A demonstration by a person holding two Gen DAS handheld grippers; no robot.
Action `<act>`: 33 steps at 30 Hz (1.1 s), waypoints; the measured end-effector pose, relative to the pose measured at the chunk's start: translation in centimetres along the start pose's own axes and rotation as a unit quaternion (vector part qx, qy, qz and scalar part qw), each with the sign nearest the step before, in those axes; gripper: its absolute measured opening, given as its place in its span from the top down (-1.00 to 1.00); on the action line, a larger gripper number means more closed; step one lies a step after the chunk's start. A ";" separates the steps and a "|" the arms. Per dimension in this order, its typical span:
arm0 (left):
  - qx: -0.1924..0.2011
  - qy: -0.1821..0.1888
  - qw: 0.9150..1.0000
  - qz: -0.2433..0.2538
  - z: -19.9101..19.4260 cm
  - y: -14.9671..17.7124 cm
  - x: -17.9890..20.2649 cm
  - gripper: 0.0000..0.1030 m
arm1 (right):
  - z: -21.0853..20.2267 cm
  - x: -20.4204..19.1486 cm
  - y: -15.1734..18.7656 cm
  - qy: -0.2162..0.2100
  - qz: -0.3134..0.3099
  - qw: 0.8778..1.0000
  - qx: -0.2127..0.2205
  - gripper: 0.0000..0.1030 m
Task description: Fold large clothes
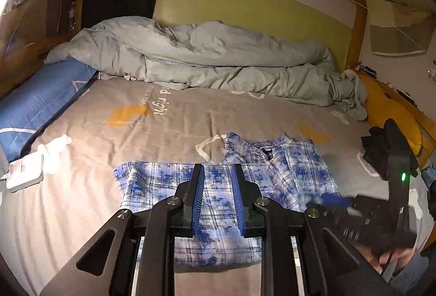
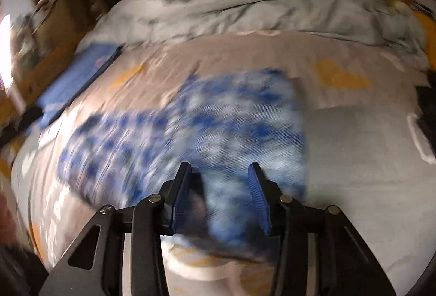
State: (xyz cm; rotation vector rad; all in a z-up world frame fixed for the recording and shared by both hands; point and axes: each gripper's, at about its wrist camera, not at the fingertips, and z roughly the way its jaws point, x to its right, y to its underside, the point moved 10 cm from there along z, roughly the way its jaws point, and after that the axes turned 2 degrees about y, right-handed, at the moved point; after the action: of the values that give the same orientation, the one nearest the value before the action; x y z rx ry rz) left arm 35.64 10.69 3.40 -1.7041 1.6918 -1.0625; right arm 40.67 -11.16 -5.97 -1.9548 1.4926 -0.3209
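While the left gripper (image 1: 217,181) hangs over the near edge of the blue plaid shirt (image 1: 223,181), its jaws stand narrowly parted with cloth showing between them, though from this angle I cannot tell whether the pads pinch the fabric or merely frame it. Off to its right, the right gripper (image 2: 221,188) has its jaws parted wider and seems to grip nothing, with the shirt lying beneath and beyond them; that view is smeared, so this reading is a cautious one. Spread flat on the grey bedsheet (image 1: 169,121), the shirt sits near the front edge of the bed, its collar end rumpled toward the far right and a sleeve or panel lying out to the left. Farther back, a grey-blue duvet (image 1: 204,59) is heaped against the headboard, a blue pillow (image 1: 35,105) lies at the left, and a white box (image 1: 24,170) sits close to the shirt's left side. If the left grip is shallow, I judge that lifting could let the fabric slip and drop the fold crooked. With one side free, pulling on the other may drag the whole shirt and bunch the layers.
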 end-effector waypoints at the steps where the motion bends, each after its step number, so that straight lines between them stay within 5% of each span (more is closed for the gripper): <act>1: 0.000 -0.002 1.000 0.001 0.1 0.0 -0.1 0.57 | 0.2 -0.4 0.6 -0.002 -0.010 1.000 -0.007 0.16; 5: -0.002 -0.001 1.000 0.000 0.2 0.0 -0.1 0.57 | -1.0 -1.9 1.3 0.022 -0.059 0.998 0.022 0.13; 8: -0.002 -0.002 1.000 0.004 0.2 0.0 0.1 0.57 | -1.8 -3.5 1.7 0.022 -0.093 0.995 0.034 -0.27; 13: -0.002 -0.002 1.000 0.009 0.1 0.2 0.2 0.57 | -0.6 -4.0 1.9 0.070 -0.114 0.991 0.027 -0.28; 14: -0.002 -0.002 1.000 0.008 0.1 0.2 0.2 0.57 | -0.2 -3.9 2.0 0.086 -0.122 0.988 0.025 -0.25; 16: -0.001 -0.003 1.000 0.008 0.1 0.2 0.2 0.57 | 0.2 -4.1 2.3 0.094 -0.133 0.986 0.023 0.20; 17: 0.000 -0.005 1.000 0.007 0.1 0.2 0.1 0.57 | 0.4 -4.2 2.5 0.092 -0.132 0.987 0.019 0.73; 18: 0.000 -0.006 1.000 0.008 0.0 0.3 0.1 0.57 | 0.2 -4.2 2.5 0.089 -0.123 0.988 0.021 0.78; 25: 0.003 -0.012 1.000 0.002 -0.3 -0.4 -0.7 0.57 | -2.3 -4.5 2.1 0.016 -0.044 0.998 0.029 0.83; 31: 0.006 -0.024 1.000 -0.005 -0.9 -1.5 -2.3 0.57 | 0.4 -3.8 3.1 0.030 -0.039 0.999 -0.006 0.78; 33: 0.001 -0.022 0.999 -0.026 -1.1 -1.7 -3.7 0.52 | 0.2 -3.9 3.2 0.017 -0.034 0.999 -0.001 0.62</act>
State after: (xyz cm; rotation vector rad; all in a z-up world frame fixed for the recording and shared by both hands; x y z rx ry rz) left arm 36.01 14.69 4.72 -1.7674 1.6266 -1.0417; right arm 37.03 -7.90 -7.36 -2.0143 1.4502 -0.3836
